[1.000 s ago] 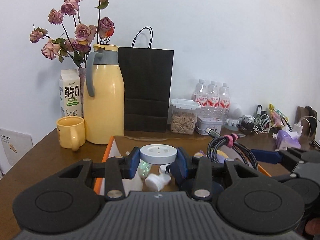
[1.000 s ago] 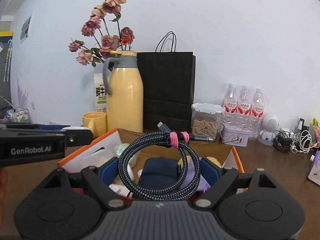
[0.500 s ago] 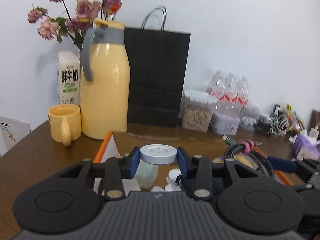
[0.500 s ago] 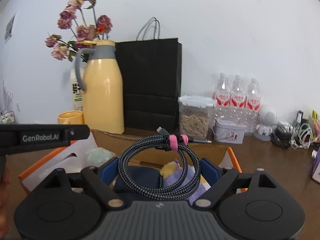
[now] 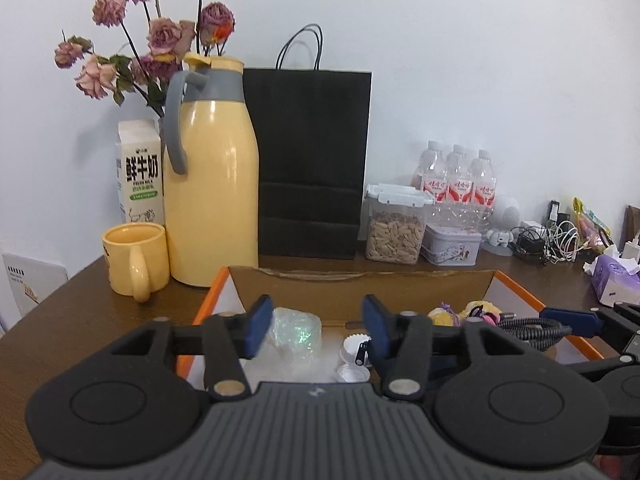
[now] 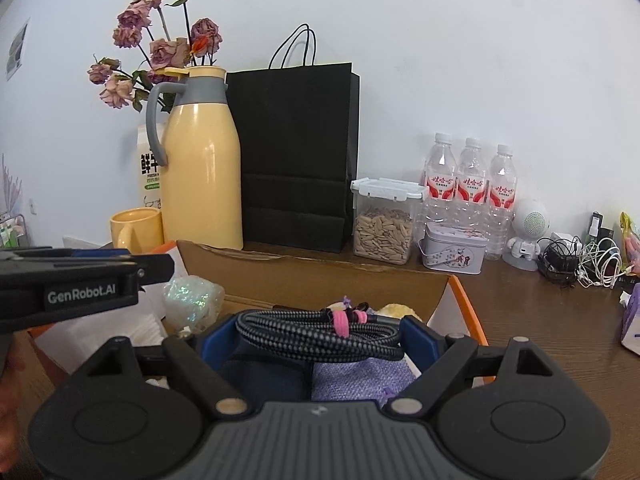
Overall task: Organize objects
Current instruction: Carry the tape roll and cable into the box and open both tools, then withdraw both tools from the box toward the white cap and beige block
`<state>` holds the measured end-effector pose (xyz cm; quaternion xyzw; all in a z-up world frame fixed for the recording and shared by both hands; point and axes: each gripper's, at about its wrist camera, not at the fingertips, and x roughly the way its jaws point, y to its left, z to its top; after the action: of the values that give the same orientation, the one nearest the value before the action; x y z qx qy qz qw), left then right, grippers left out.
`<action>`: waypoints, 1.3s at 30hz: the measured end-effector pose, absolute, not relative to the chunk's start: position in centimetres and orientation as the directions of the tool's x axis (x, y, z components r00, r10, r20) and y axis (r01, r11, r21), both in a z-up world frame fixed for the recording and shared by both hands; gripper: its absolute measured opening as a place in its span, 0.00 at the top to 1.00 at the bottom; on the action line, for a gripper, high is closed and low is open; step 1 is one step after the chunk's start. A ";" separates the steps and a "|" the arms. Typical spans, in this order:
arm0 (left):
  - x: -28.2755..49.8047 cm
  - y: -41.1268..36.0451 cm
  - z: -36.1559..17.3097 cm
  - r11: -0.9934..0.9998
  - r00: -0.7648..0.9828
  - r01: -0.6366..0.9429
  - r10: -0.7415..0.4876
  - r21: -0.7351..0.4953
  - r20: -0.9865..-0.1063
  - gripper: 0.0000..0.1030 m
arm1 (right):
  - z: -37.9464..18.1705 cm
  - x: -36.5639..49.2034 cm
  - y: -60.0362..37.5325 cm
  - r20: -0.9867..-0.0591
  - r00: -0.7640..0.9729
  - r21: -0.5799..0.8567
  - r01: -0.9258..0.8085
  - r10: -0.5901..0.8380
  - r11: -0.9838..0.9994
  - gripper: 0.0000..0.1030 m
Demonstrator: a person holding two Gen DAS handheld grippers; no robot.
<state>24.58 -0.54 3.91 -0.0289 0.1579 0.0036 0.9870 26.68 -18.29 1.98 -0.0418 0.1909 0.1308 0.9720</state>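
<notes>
Braided coiled cable [image 6: 320, 334] between right tool [image 6: 318, 338] pads, over cardboard box [image 6: 320, 276].

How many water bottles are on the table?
3, side by side against the wall behind the seed container: left bottle, middle bottle, right bottle. More could be hidden behind them.

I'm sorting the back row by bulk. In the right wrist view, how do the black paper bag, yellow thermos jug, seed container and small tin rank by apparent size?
1. black paper bag
2. yellow thermos jug
3. seed container
4. small tin

All four stand at about the same depth, so the order looks reliable.
</notes>
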 end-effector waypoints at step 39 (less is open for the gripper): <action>16.5 2.8 1.8 0.998 0.943 -0.007 -0.013 -0.060 -0.331 0.00 | 1.0 18.1 -20.3 -0.310 0.901 -0.025 -0.328 0.304 0.944 0.00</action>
<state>16.53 2.79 1.82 -0.0301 0.1682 -0.0015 0.9853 18.08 -20.26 0.96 -0.0381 0.1527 0.1622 0.9741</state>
